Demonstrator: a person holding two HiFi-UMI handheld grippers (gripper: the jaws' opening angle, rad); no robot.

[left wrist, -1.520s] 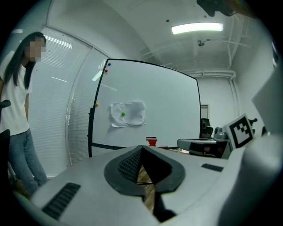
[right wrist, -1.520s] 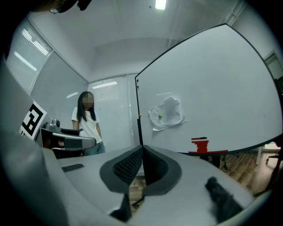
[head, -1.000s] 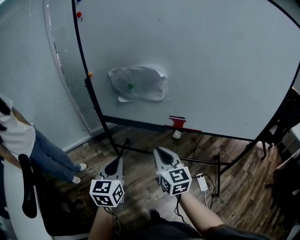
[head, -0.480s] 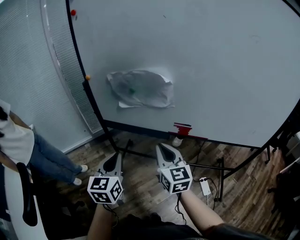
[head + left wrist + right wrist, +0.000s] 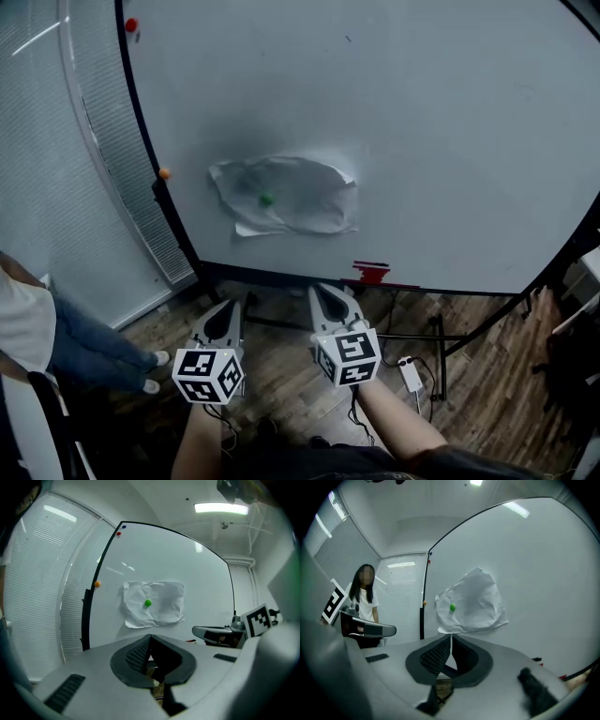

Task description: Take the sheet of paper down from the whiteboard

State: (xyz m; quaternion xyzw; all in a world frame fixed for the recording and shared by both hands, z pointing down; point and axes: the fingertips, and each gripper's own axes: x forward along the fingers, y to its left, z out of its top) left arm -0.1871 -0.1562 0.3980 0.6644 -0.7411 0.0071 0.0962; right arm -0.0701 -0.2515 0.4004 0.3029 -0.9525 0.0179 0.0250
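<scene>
While crumpled paper (image 5: pixel 281 195) is hanging near whiteboard's (image 5: pixel 450 141) lower left corner, pinned by green magnet (image 5: pixel 266 199), left gripper (image 5: pixel 229 307) and right gripper (image 5: pixel 318 291) are hovering apart from board, jaws pressed together, pinching nothing.

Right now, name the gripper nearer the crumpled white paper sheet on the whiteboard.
Right, slightly: right gripper sits below the sheet, left gripper farther down-left; neither touches.

Paper (image 5: pixel 300 202) on whiteboard (image 5: pixel 441 131), under magnet (image 5: pixel 266 199); maybe an eraser (image 5: pixel 371 273) below; left gripper (image 5: pixel 226 312) beside right gripper (image 5: pixel 327 298), in front.
</scene>
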